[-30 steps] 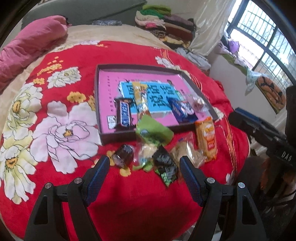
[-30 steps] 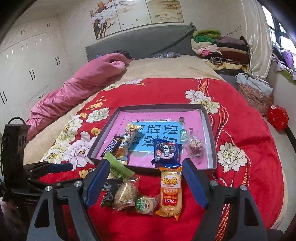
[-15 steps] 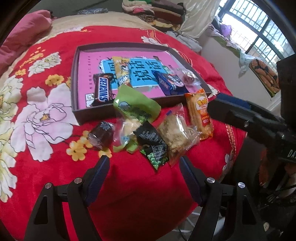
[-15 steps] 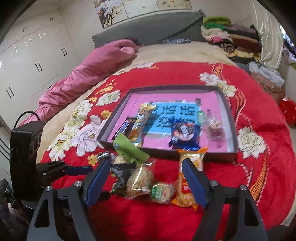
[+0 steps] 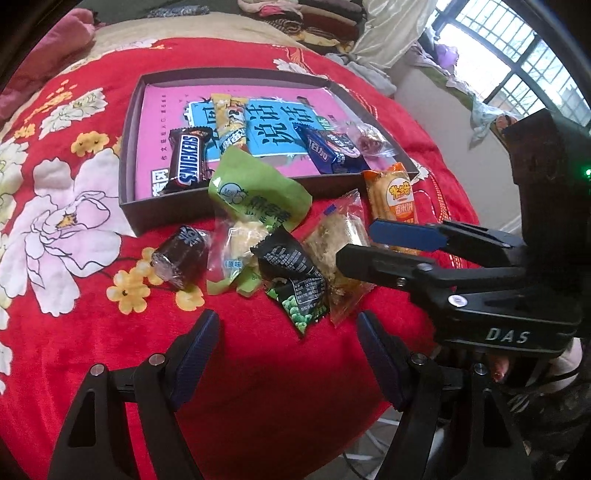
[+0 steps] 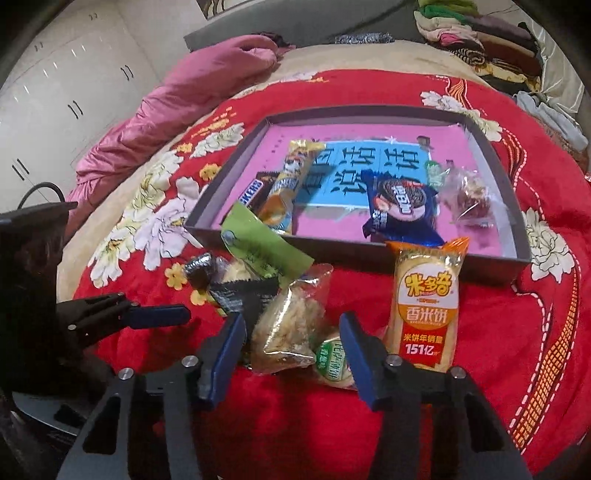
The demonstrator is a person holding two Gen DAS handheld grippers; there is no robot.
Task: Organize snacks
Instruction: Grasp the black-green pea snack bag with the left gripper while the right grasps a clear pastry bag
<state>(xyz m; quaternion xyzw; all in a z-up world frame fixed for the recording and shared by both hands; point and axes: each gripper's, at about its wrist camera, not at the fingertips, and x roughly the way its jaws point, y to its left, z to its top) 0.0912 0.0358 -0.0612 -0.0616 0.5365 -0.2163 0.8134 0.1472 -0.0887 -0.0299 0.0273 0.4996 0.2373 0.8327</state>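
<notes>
A dark shallow tray (image 5: 125, 147) (image 6: 513, 206) with a pink floor lies on the red flowered blanket. It holds a Snickers bar (image 5: 188, 162), a yellow bar (image 6: 291, 184), a blue Oreo pack (image 6: 400, 206) and a clear candy bag (image 6: 467, 194). Loose snacks lie in front of it. My right gripper (image 6: 291, 332) (image 5: 356, 243) is closing its jaws around a clear pastry pack (image 6: 288, 328) (image 5: 332, 240); the pads do not visibly press it. A round green-labelled pack (image 6: 330, 363) sits at its right pad. My left gripper (image 5: 286, 325) stands open, just short of a black pea pack (image 5: 295, 280).
An orange rice-cracker pack (image 6: 424, 306), a green pack (image 5: 258, 192), a dark wrapped chocolate (image 5: 181, 258) and a pale clear-wrapped snack (image 5: 240, 243) lie by the tray's near wall. A pink quilt (image 6: 192, 85) and folded clothes (image 6: 476, 33) sit farther back. The bed's edge is just below the grippers.
Both grippers have dropped closer to the loose snacks. The right jaws have narrowed from wide open to either side of the pastry pack. The left jaws look unchanged.
</notes>
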